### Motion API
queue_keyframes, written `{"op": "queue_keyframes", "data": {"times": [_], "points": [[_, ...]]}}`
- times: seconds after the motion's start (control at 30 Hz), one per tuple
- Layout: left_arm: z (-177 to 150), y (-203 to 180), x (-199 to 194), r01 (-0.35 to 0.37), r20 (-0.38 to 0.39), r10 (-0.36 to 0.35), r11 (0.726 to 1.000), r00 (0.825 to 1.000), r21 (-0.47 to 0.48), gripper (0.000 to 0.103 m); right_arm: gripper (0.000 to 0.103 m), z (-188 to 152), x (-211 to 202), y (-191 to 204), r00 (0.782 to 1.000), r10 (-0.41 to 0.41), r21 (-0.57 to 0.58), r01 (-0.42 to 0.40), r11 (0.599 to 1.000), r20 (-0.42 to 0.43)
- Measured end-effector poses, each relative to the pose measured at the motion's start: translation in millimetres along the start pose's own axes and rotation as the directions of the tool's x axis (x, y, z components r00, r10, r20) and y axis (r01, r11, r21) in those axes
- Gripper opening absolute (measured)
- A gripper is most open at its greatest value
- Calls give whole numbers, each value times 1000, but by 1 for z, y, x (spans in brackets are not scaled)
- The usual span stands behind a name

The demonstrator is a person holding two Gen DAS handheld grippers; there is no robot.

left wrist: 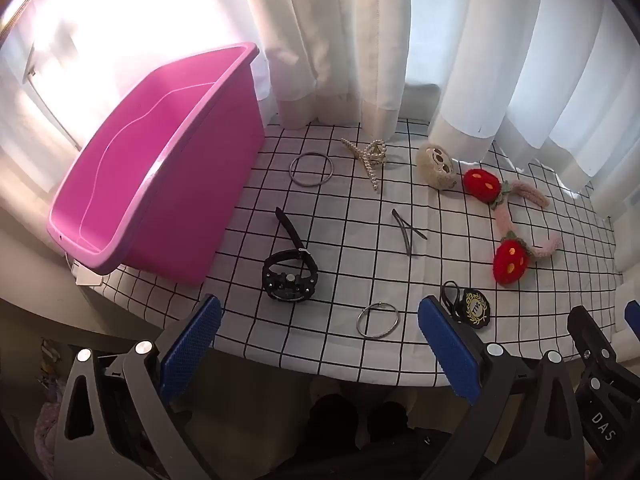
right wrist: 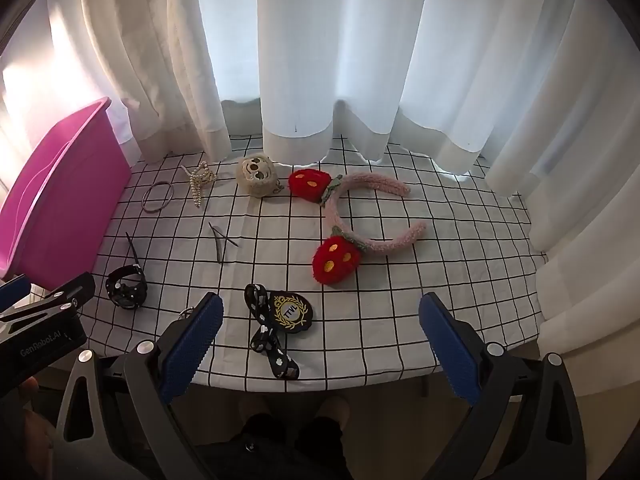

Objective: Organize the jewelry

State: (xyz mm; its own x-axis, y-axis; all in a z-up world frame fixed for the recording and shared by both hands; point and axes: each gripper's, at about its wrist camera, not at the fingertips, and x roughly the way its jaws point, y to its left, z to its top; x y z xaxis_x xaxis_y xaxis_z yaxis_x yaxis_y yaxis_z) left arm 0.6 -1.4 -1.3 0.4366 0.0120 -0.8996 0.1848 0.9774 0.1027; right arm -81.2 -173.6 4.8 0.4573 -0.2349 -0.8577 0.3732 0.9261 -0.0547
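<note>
Lying between two wide-open grippers, left (left wrist: pixel 320 344) and right (right wrist: pixel 320 344): two rings (left wrist: pixel 311 170), one watch (left wrist: pixel 289 276), one bin (left wrist: pixel 160 168).

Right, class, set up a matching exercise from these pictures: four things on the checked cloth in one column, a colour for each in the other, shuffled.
Things:
1. wristwatch
2. storage bin
3. strawberry on the headband
4. bangle

Colours:
A. red
B. silver
C. black
D. pink

Pairs: 1-C, 2-D, 3-A, 4-B.
</note>
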Motion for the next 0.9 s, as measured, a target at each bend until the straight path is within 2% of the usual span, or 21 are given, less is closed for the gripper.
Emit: {"op": "queue_keyframes", "data": {"times": [0.2,0.23,0.37,0.9], "points": [[8,3,3,15,-18,-15,1000,1000,-2,97,94,-1,0,1,1000,4,-1,-4,1000,0],[1,5,-1,15,3,-15,1000,1000,-13,97,94,-1,0,1,1000,4,-1,-4,1000,0],[-2,3,1,3,10,-3,1000,1000,-8,97,94,-1,0,1,1000,5,1,-5,1000,0],[-1,0,1,4,15,-4,1000,1000,-1,97,94,0,-1,0,1000,7,1,-7,1000,1]]}}
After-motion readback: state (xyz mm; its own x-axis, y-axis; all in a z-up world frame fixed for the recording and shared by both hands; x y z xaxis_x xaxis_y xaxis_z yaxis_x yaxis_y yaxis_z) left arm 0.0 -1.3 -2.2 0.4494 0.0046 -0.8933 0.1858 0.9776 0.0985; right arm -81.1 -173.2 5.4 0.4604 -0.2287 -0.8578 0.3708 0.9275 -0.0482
